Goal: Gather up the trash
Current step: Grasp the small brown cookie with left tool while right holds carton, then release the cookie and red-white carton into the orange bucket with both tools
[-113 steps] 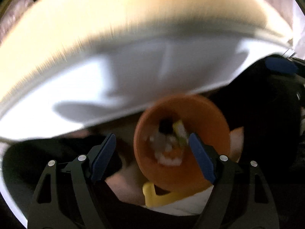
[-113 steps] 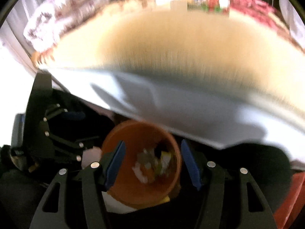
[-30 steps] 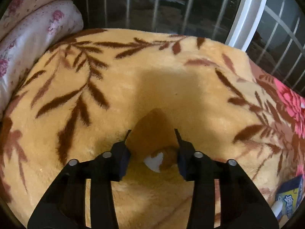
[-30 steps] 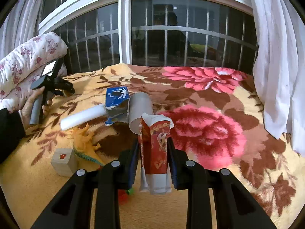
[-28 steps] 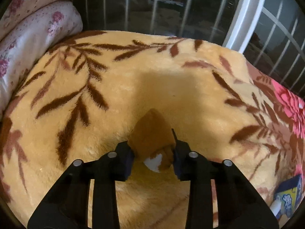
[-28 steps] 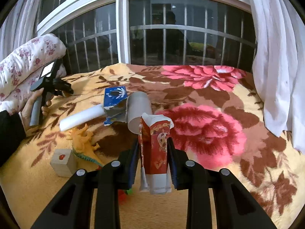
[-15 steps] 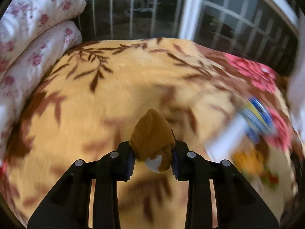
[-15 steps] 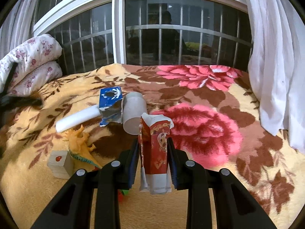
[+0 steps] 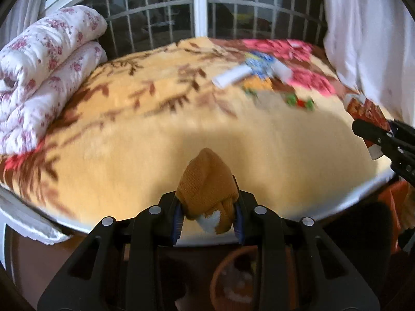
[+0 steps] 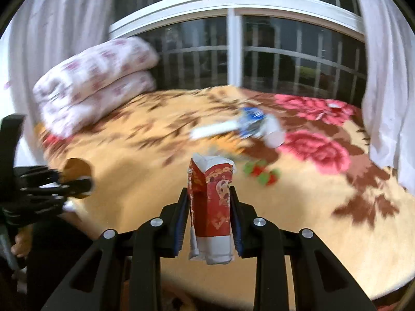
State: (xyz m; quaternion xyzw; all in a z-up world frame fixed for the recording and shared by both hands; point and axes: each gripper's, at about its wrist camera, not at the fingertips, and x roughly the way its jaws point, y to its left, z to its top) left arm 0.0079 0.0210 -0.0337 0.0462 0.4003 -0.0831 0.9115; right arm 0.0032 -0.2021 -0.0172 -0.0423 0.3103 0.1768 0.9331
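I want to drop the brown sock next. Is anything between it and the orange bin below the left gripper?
Nothing visible. The sock sits in the left gripper, and the bin shows just below, partly hidden by the gripper's own fingers.

Beyond my jaws, a plush yellow bed blanket with brown leaves and pink roses (image 9: 145,134) spreads beneath a dark barred window (image 10: 298,59), with a folded white floral quilt (image 9: 44,77) stacked at its left and white curtains (image 10: 386,72) hanging at the right.
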